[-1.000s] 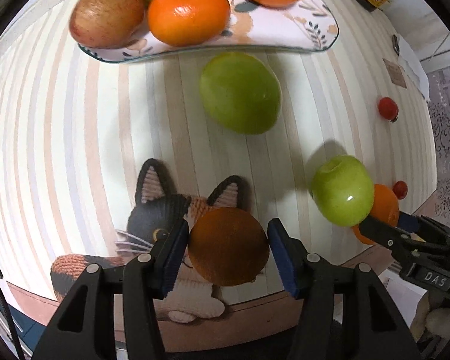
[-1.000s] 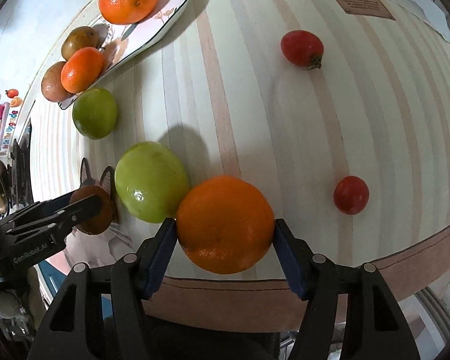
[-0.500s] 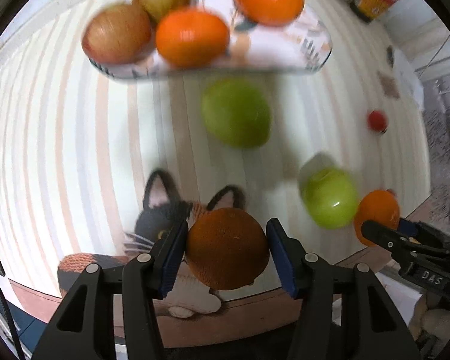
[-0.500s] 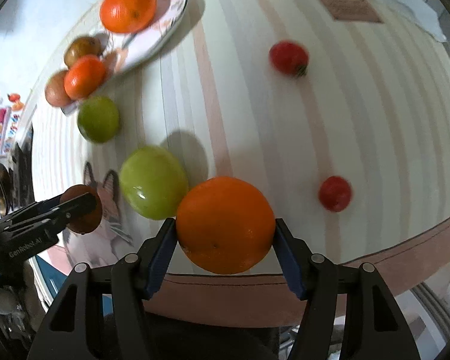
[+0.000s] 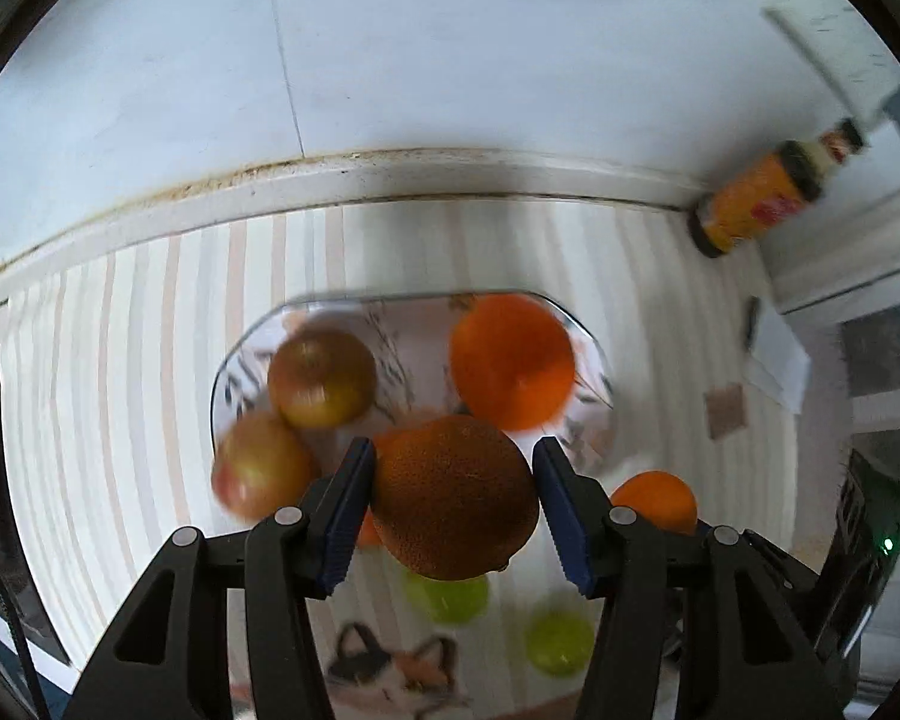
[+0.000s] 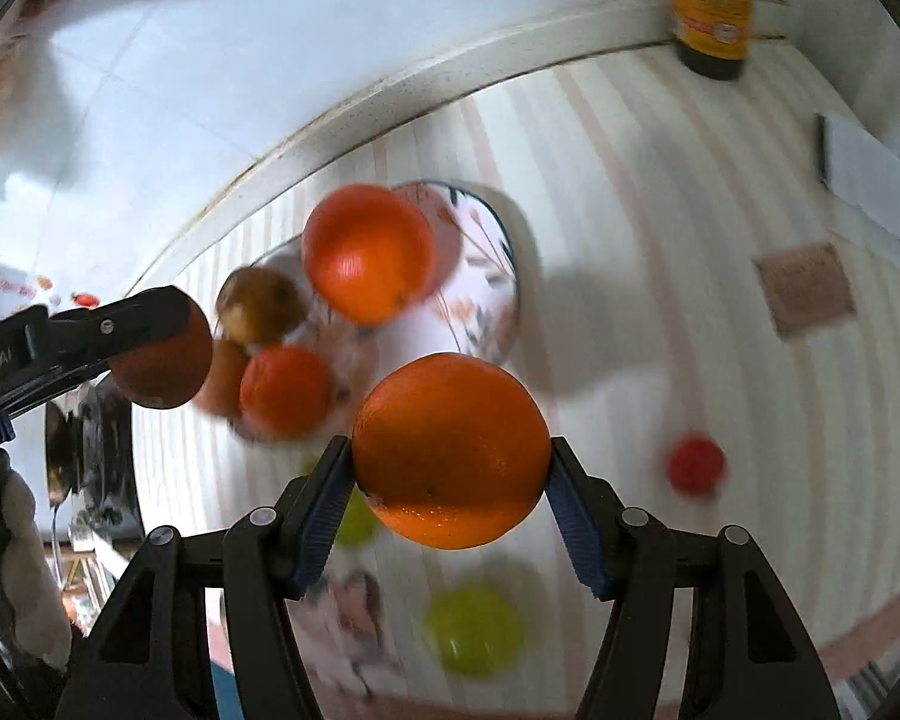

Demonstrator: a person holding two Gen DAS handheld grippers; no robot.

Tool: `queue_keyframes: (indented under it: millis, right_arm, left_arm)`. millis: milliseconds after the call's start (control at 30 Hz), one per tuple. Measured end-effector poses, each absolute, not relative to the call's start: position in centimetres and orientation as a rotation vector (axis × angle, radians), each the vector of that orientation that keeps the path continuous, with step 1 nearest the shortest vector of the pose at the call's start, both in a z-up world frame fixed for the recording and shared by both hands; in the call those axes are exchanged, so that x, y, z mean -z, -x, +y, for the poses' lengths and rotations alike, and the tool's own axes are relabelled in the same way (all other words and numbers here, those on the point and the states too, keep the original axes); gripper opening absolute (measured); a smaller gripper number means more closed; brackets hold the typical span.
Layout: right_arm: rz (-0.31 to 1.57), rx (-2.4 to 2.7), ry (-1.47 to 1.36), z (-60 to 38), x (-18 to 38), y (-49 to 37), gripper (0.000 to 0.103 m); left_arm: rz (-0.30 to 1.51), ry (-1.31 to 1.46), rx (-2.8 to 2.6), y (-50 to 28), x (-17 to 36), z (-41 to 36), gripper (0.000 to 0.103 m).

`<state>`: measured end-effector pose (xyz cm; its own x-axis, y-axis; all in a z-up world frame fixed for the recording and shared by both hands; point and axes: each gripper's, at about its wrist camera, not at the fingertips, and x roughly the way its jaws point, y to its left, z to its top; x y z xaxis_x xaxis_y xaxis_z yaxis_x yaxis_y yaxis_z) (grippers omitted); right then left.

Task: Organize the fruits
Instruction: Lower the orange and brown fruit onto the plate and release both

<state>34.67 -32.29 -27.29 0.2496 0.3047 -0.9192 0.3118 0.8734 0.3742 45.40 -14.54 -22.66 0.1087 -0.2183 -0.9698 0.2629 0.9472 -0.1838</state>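
My left gripper [image 5: 450,510] is shut on a brown fruit [image 5: 453,495] and holds it in the air in front of the patterned plate [image 5: 594,360]. The plate holds two apples [image 5: 321,375], [image 5: 258,468] and a big orange [image 5: 510,360], with another orange partly hidden behind the brown fruit. My right gripper [image 6: 450,501] is shut on an orange [image 6: 450,447], raised above the table to the right of the plate [image 6: 498,306]. The right view also shows the left gripper with its brown fruit [image 6: 162,360]. Two green apples [image 5: 450,597], [image 5: 558,642] lie on the table below.
An orange-labelled bottle [image 5: 756,198] stands at the back right by the wall. A red tomato [image 6: 696,465] lies on the striped tablecloth [image 6: 690,330]. A brown card [image 6: 804,288] and white paper [image 6: 870,168] lie at the right. A cat picture [image 5: 402,672] is on the cloth near the front edge.
Both grippers have lifted their fruit off the table and swung up and forward toward the plate. The views now look over the plate at the wall.
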Motion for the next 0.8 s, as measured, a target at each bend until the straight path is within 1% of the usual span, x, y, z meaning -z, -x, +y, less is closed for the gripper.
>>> queue_keyframes:
  millis: [133, 333, 367, 433, 467, 500, 533, 567, 600, 800]
  right_arm:
    - [1.369, 0.008, -0.548, -31.6, 29.0, -37.8, 0.066]
    - [1.414, 0.02, -0.527, -30.4, 31.4, -39.8, 0.067]
    - [1.427, 0.019, -0.532, -30.3, 31.7, -39.9, 0.067]
    - [1.424, 0.018, -0.548, -30.6, 32.0, -40.1, 0.072]
    - [1.418, 0.018, -0.552, -30.7, 31.8, -40.1, 0.079]
    - [1.424, 0.022, -0.557, -30.8, 31.8, -40.3, 0.088]
    - [1.425, 0.025, -0.563, -30.9, 31.6, -40.3, 0.091]
    - [1.421, 0.029, -0.563, -31.0, 31.4, -40.2, 0.093]
    - [1.416, 0.034, -0.557, -31.1, 31.1, -40.2, 0.094]
    - [1.405, 0.055, -0.475, -31.1, 29.4, -39.6, 0.095]
  left_arm:
    - [1.465, -0.084, 0.309, -47.8, 25.9, -15.3, 0.052]
    - [1.488, -0.106, 0.274, -49.6, 27.3, -15.5, 0.053]
    - [1.496, -0.109, 0.274, -49.8, 27.5, -15.6, 0.053]
    - [1.5, -0.097, 0.278, -50.0, 27.4, -15.5, 0.053]
    - [1.49, -0.092, 0.27, -50.1, 27.2, -15.4, 0.059]
    - [1.48, -0.088, 0.273, -50.3, 27.0, -15.3, 0.064]
    - [1.476, -0.083, 0.278, -50.3, 26.8, -15.3, 0.076]
    - [1.47, -0.076, 0.278, -50.4, 26.6, -15.2, 0.086]
    - [1.46, -0.074, 0.278, -50.3, 26.3, -15.0, 0.088]
    - [1.425, -0.075, 0.255, -48.7, 25.2, -13.3, 0.093]
